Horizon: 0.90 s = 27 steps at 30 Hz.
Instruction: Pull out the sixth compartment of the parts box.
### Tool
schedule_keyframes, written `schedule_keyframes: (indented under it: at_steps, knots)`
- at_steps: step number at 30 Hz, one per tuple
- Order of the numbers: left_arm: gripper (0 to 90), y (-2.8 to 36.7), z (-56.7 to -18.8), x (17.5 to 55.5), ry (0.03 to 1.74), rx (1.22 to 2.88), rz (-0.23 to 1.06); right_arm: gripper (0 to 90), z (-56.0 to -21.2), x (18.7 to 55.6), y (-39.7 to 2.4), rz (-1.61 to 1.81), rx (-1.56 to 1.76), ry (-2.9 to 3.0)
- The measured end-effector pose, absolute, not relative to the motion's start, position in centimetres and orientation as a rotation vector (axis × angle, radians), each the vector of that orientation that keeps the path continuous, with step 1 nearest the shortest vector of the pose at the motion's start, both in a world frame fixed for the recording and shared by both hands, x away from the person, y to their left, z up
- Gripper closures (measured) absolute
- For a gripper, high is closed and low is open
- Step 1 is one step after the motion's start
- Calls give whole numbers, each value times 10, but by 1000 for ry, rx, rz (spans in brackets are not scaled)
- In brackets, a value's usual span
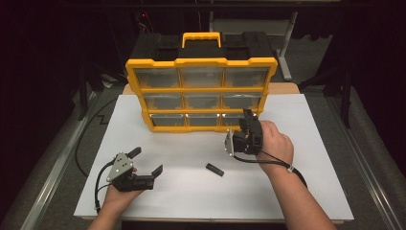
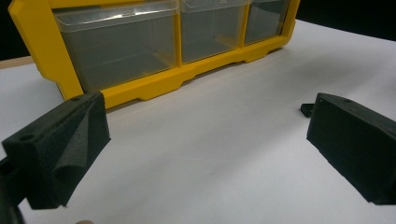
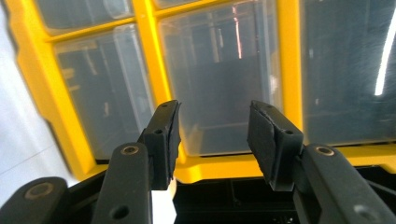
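A yellow drawer cabinet [image 1: 201, 93] with clear drawers and a black back is standing at the far part of the white worktop [image 1: 191, 191]. I am taking it as the landmark.

The right gripper [image 1: 248, 120] is hanging just in front of the cabinet's lower right corner, in the person's right hand [image 1: 275, 141]. In the right gripper view its jaws are pointing at the clear drawers [image 3: 219, 88]. They are standing partly apart and nothing is lying between the pads, so they are released. I cannot tell if they are touching a drawer front.

A small black piece [image 1: 215, 169] is lying flat on the worktop, in front of the cabinet and well apart from it, and just beside the right hand on its near left.

The left gripper [image 1: 146, 162] is resting low, well in front of the cabinet's left end, in the left hand [image 1: 119, 191]. Its jaws are standing wide and released, with only bare worktop between them.
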<state>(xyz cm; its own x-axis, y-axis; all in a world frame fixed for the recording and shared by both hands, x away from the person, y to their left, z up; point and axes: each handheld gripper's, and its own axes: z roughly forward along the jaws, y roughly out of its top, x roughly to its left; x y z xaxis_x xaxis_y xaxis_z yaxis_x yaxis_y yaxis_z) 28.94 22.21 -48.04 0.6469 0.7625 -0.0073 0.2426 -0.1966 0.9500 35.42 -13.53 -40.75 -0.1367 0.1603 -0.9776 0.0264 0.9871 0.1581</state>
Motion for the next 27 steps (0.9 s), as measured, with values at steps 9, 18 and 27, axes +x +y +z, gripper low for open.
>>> schedule_keyframes:
  at_steps: [9, 18, 27]
  knots:
    - [3, 222, -481, 289, 808, 1751, 572, 611, -394, 362, -133, 110, 124, 1672]
    - [3, 222, -481, 289, 805, 1759, 568, 626, -384, 372, -130, 89, 138, 1666]
    - [3, 223, -482, 289, 808, 1761, 563, 686, -379, 384, -127, 47, 108, 1647]
